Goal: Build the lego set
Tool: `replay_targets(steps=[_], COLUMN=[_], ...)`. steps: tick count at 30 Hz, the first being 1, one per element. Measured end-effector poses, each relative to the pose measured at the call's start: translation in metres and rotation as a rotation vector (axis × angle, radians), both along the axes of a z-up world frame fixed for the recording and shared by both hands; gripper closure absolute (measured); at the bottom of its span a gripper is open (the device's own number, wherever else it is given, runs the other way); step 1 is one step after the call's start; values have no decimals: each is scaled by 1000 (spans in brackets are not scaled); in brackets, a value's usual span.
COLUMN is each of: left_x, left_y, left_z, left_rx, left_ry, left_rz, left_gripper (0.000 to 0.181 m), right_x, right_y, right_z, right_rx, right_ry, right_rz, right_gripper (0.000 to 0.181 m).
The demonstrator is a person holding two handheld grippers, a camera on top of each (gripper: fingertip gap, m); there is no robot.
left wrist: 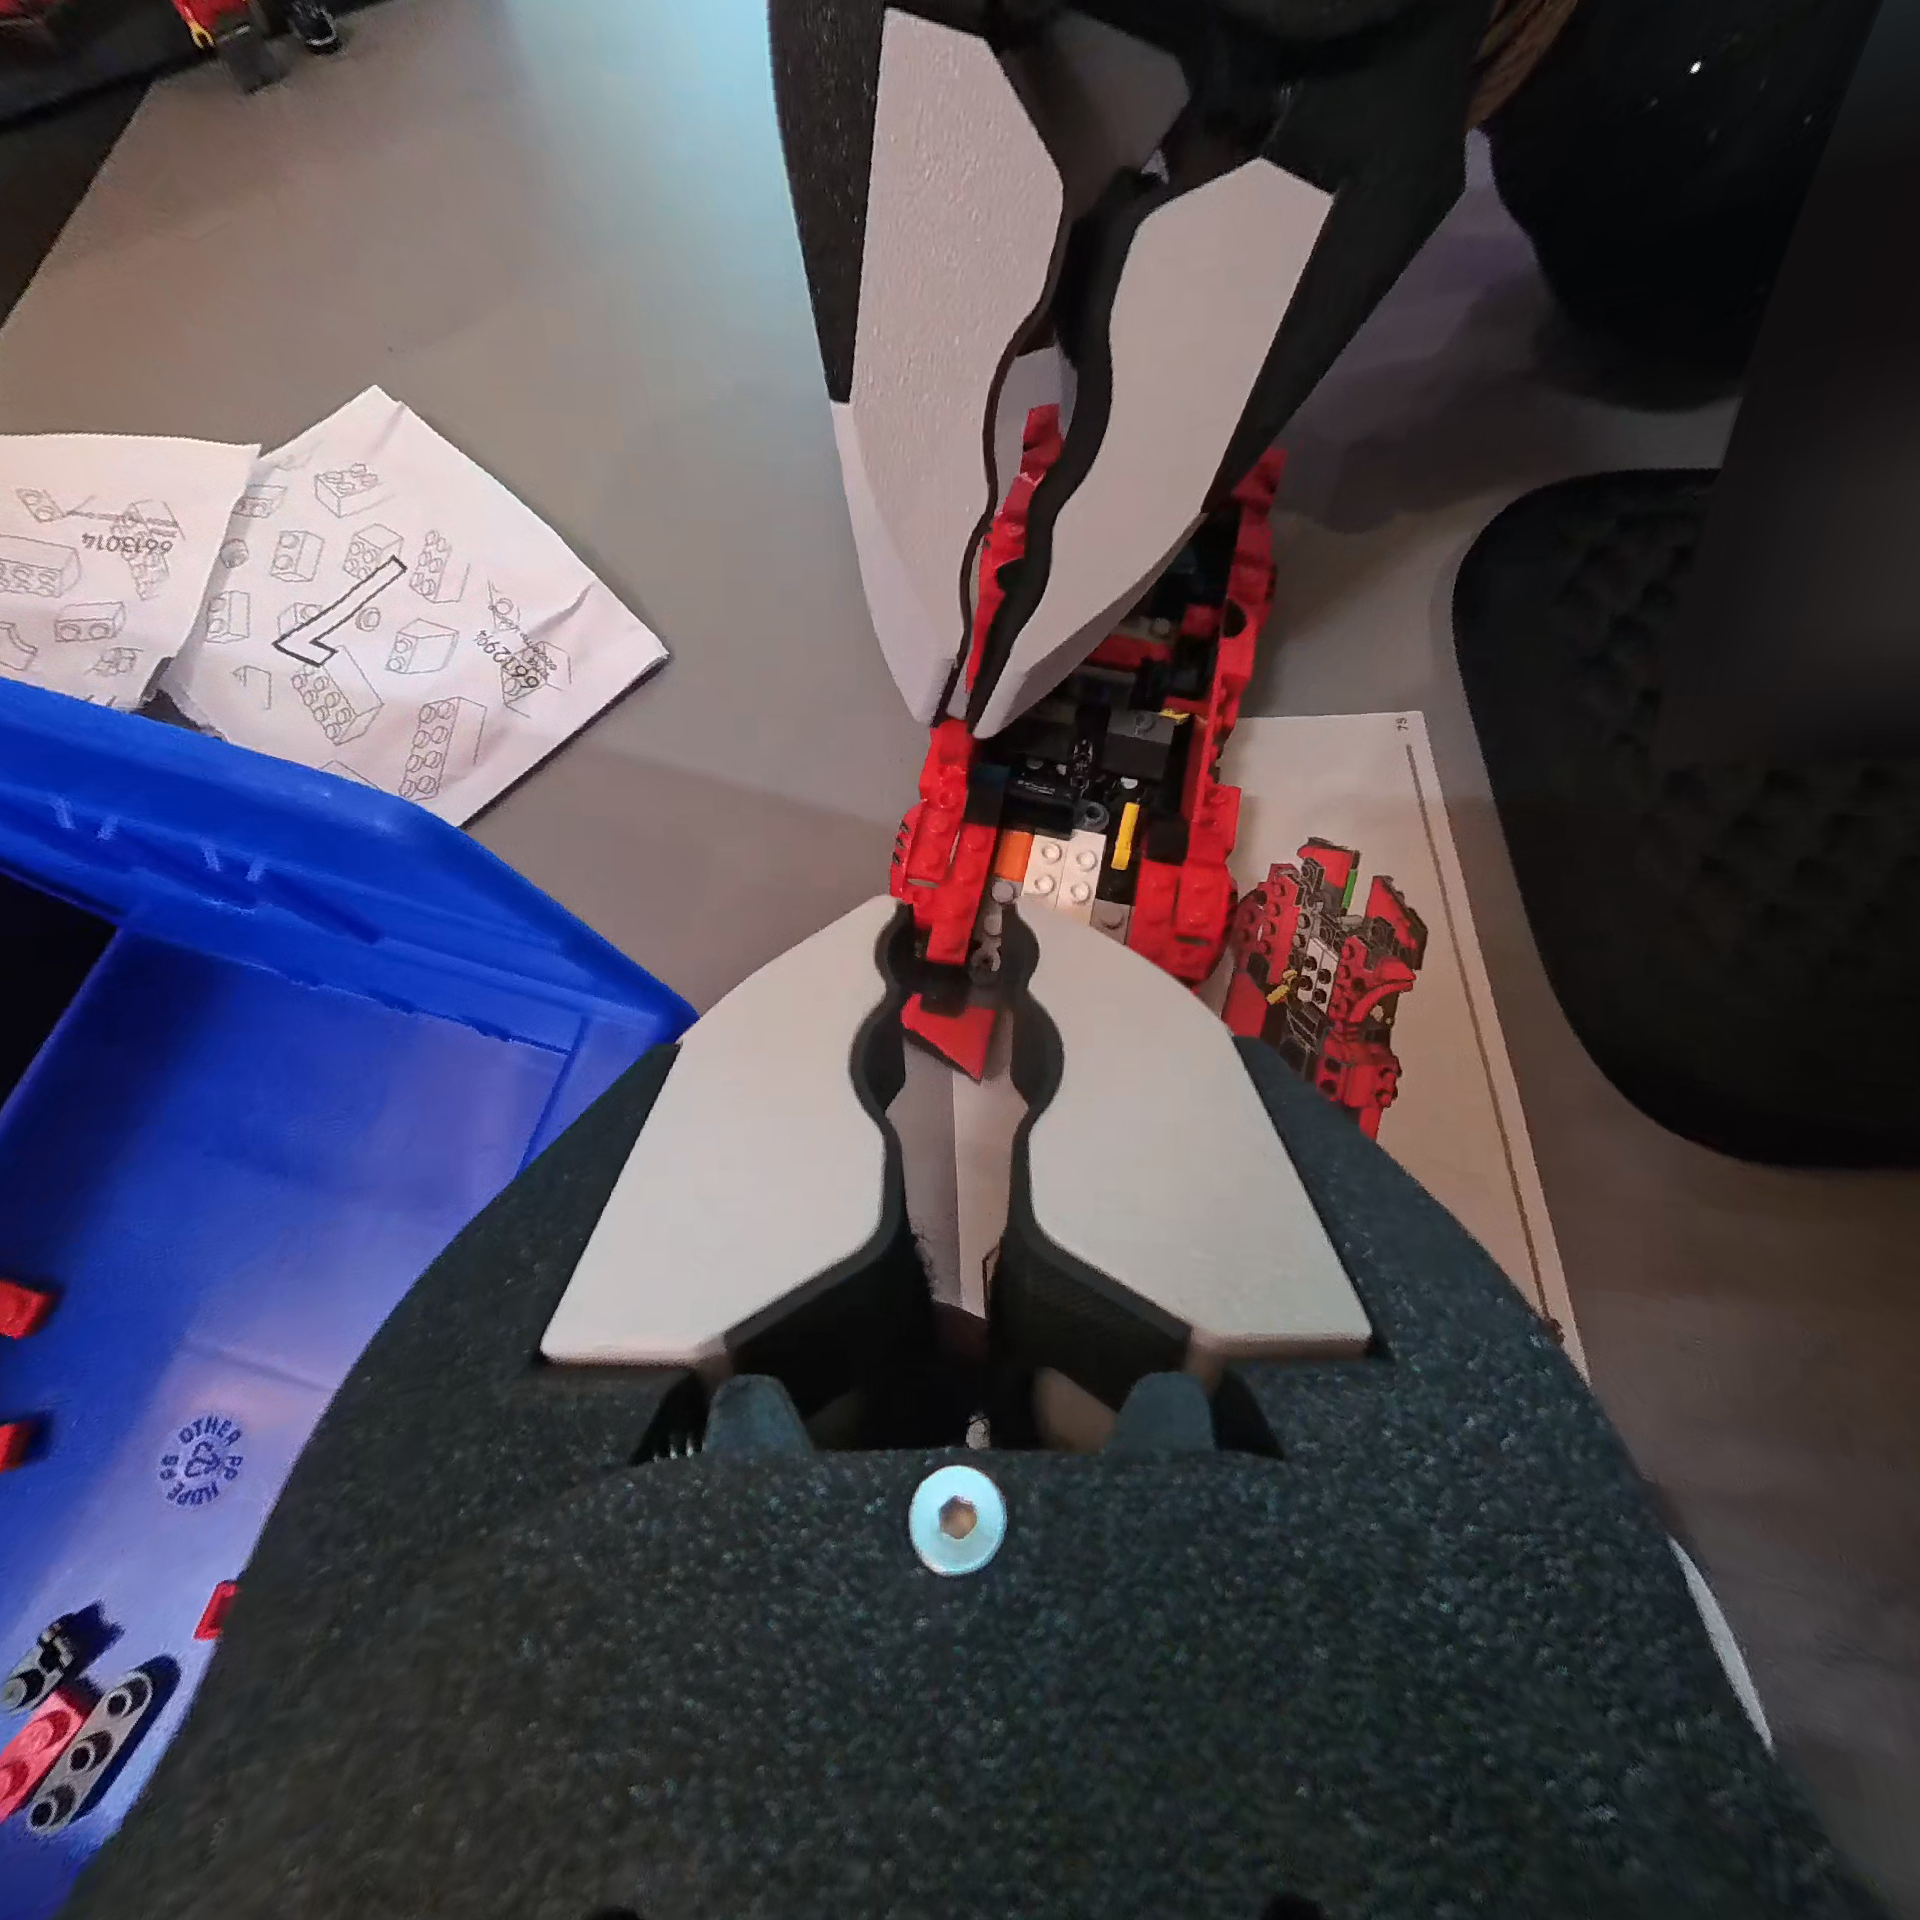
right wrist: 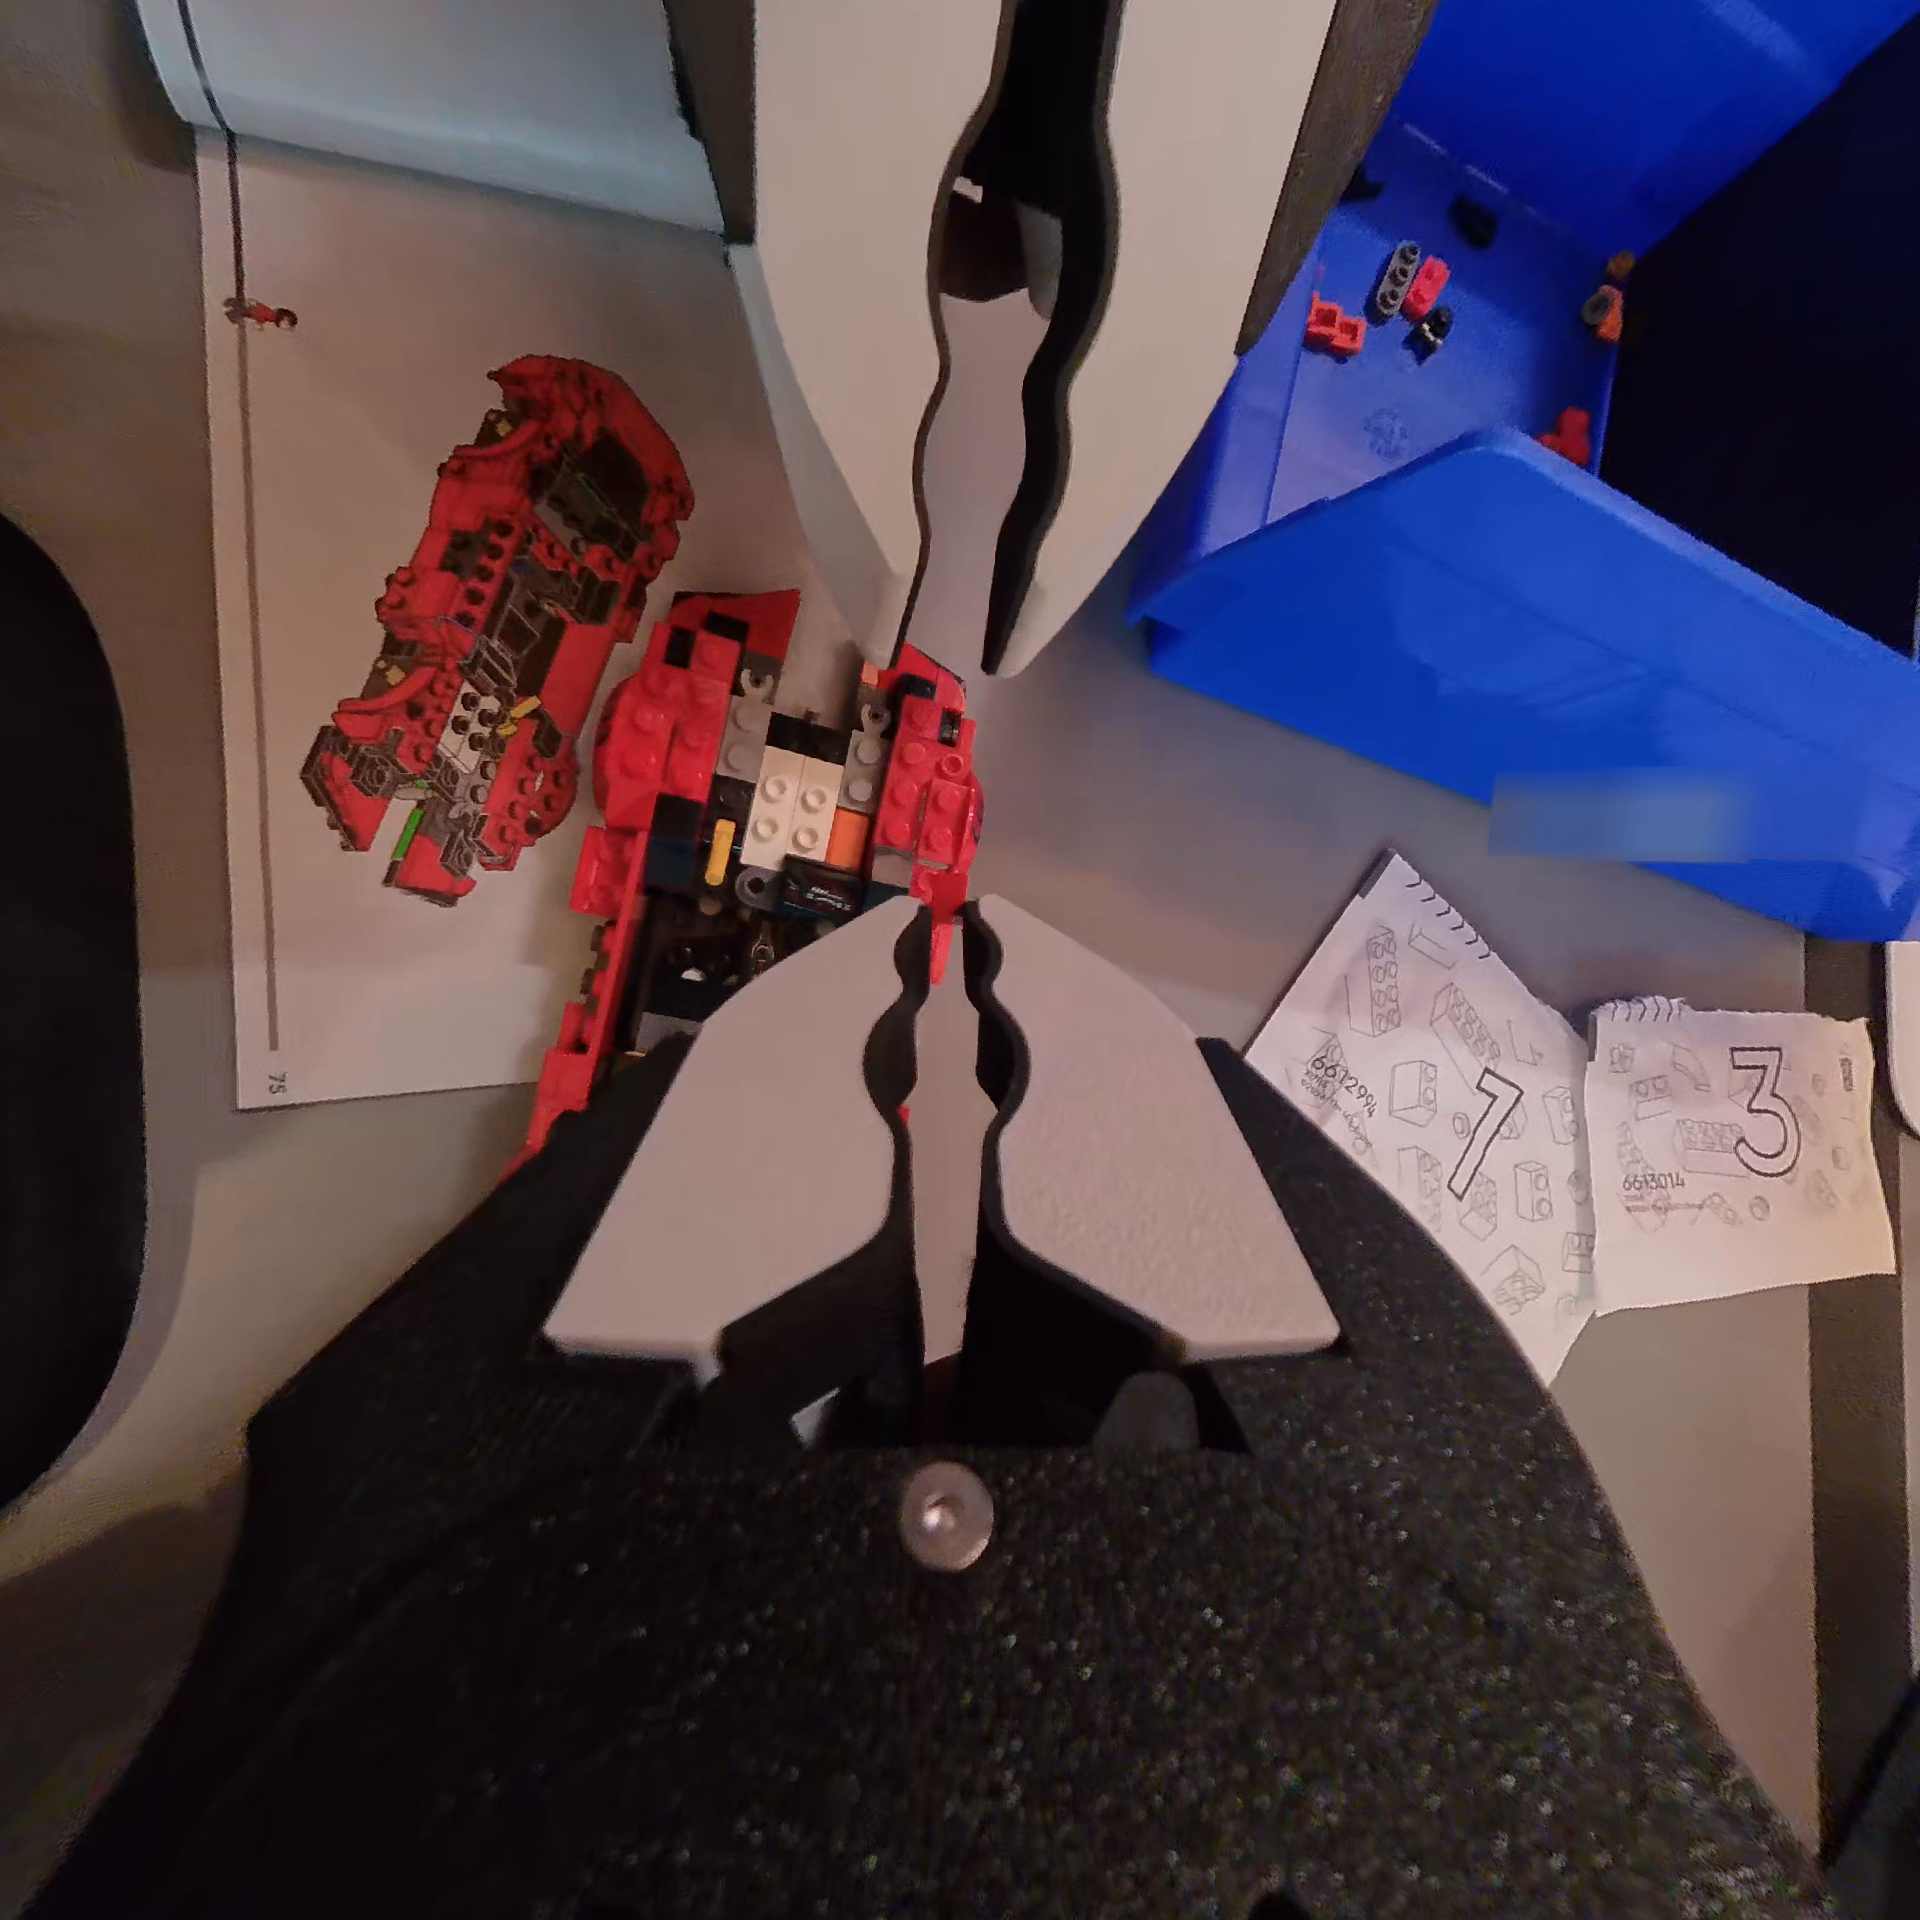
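A part-built red and black lego car (left wrist: 1081, 790) lies on the grey table, partly over the open instruction booklet (left wrist: 1340, 779). My left gripper (left wrist: 956, 935) is shut on the car's near red end. My right gripper (left wrist: 961, 717) comes in from above and pinches the car's red left side. In the right wrist view the car (right wrist: 790, 790) lies ahead. My right gripper (right wrist: 943, 914) is shut on a thin red edge piece of the car, and my left gripper (right wrist: 940, 660) grips its far corner.
A blue bin (left wrist: 312, 862) with several loose pieces stands left of the car; it is at the upper right in the right wrist view (right wrist: 1507, 623). Two torn paper bags (right wrist: 1558, 1143) lie beside it. The booklet (right wrist: 343, 987) shows a picture of the car. A dark object (left wrist: 1662, 831) sits at the right. My hands' fingertips stand some 4 cm from each other.
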State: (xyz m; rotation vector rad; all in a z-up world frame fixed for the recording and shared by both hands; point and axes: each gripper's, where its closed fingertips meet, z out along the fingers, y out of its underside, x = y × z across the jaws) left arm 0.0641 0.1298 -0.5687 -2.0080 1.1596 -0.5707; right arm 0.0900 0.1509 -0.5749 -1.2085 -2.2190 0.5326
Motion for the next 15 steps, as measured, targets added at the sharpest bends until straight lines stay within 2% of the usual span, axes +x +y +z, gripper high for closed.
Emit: replay_targets(steps=[15], left_x=[5], left_y=[0], left_z=[-6], left_rx=[13], left_ry=[-26], left_rz=[-5], left_gripper=[165], right_x=[-4], right_y=[1], right_z=[-8], right_rx=[58], right_ry=[-93], right_rz=[-5], right_gripper=[175])
